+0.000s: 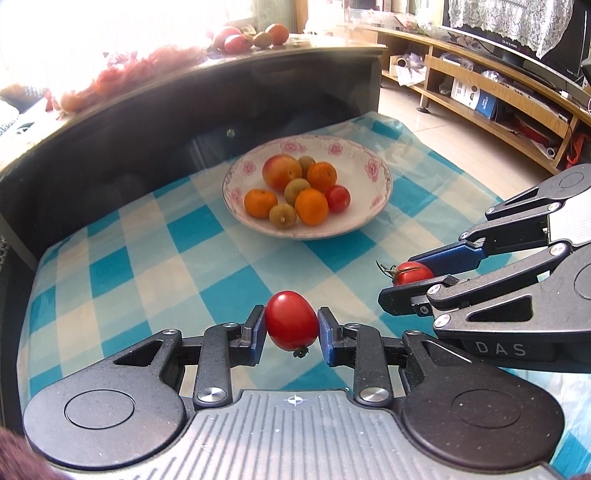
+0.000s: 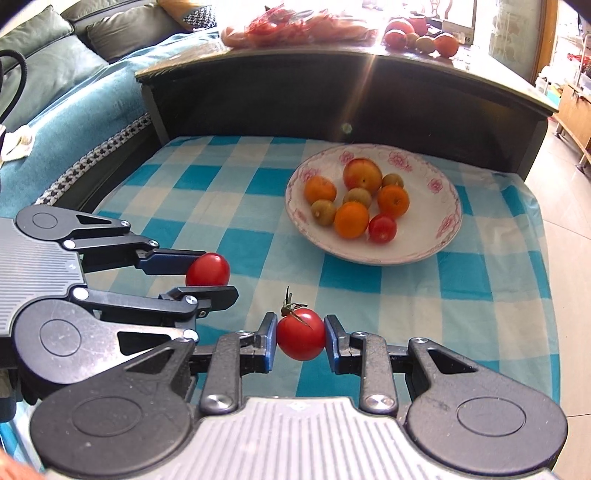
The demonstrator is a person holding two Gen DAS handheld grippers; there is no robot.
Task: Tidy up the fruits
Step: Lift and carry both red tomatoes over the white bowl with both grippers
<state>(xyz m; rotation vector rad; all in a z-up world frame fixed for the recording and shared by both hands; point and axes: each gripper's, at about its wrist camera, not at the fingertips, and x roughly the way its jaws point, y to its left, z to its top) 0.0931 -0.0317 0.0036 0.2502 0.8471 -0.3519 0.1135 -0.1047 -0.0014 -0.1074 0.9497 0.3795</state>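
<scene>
With both grippers clamped on cherry tomatoes, left gripper (image 1: pixel 291 325) on the stemless cherry tomato (image 1: pixel 291 320) and right gripper (image 2: pixel 301 334) on the stemmed cherry tomato (image 2: pixel 301 334), we note the floral bowl (image 2: pixel 439 229) lies ahead, upper right of the right wrist frame, right gripper nearer.

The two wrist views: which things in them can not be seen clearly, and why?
- Fruit on the far ledge: washed out by window glare in both views.
- Red heap on the ledge: blurred and overexposed, so I cannot tell what it is.
- Shelf items, left wrist view: too small.
- Bowl bottom: covered by fruit.
</scene>
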